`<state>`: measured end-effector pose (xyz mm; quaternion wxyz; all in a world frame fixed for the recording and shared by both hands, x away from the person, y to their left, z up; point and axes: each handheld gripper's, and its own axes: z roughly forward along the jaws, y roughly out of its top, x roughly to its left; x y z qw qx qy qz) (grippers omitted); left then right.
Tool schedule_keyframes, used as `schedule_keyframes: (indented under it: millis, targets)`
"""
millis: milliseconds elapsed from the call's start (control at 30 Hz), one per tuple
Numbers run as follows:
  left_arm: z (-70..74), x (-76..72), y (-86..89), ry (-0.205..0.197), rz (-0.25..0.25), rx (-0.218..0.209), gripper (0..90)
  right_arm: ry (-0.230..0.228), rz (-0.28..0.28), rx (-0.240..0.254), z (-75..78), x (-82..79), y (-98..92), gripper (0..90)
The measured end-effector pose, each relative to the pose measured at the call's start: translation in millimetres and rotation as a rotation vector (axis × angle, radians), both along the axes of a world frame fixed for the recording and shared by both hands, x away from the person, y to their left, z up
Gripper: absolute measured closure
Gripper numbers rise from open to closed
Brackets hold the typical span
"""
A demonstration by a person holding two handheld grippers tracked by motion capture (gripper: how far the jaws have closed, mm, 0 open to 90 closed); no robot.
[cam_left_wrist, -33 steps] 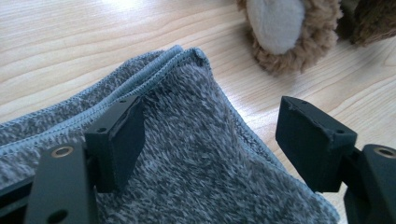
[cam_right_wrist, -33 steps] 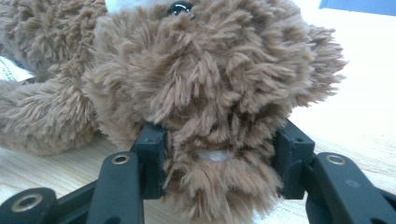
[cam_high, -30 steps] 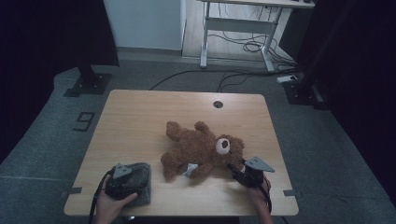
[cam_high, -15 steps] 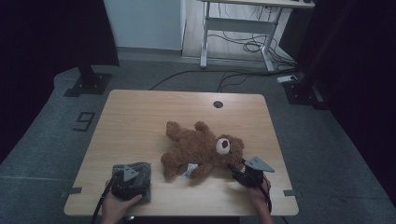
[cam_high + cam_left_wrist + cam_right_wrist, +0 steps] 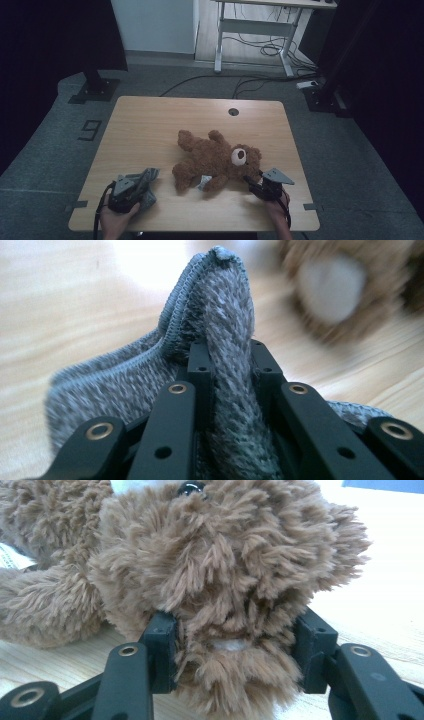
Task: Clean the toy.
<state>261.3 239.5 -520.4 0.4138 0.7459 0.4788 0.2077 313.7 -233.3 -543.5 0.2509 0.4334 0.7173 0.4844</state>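
A brown teddy bear (image 5: 215,160) lies on its back in the middle of the wooden table (image 5: 150,125), head toward the front right. My right gripper (image 5: 252,184) is shut on the side of the bear's head; in the right gripper view the fur (image 5: 225,555) bulges between the two jaws of the right gripper (image 5: 235,630). At the front left, my left gripper (image 5: 131,187) has just been closing and is now shut on a fold of grey knit cloth (image 5: 148,181). In the left gripper view, the cloth (image 5: 225,315) stands up pinched in the left gripper (image 5: 230,355).
A white tag (image 5: 202,182) lies by the bear's lower arm. A round cable hole (image 5: 233,111) sits near the table's far edge. Behind the table stand a white desk frame (image 5: 255,30) and loose cables (image 5: 260,50) on the floor.
The left jaws closed on the grey cloth, which went from a flat heap under the gripper to a raised fold. The right gripper and the bear kept still.
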Motion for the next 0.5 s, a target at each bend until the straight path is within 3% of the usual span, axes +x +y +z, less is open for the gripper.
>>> schedule_keyframes:
  millis: [33,133,233,267,500]
  targets:
    - [0.0,0.0,0.0,0.0,0.0,0.0,76.1,0.0,0.0,0.0,0.0,0.0,0.0,48.0]
    - [9.3,-2.9,6.7,-0.029,0.0,-0.058,76.1,0.002,0.003,-0.001,0.5,0.1,0.0,48.0]
    - [17.5,-5.8,5.0,-0.061,-0.007,-0.039,76.0,0.006,0.006,-0.001,0.9,0.0,0.1,48.2]
    - [22.1,-6.5,1.6,-0.069,-0.021,-0.053,76.1,0.011,0.006,-0.001,1.4,-0.2,0.2,48.5]
    - [32.4,0.0,-18.2,-0.076,-0.085,-0.053,76.0,0.021,0.011,0.009,2.7,-0.1,1.7,49.7]
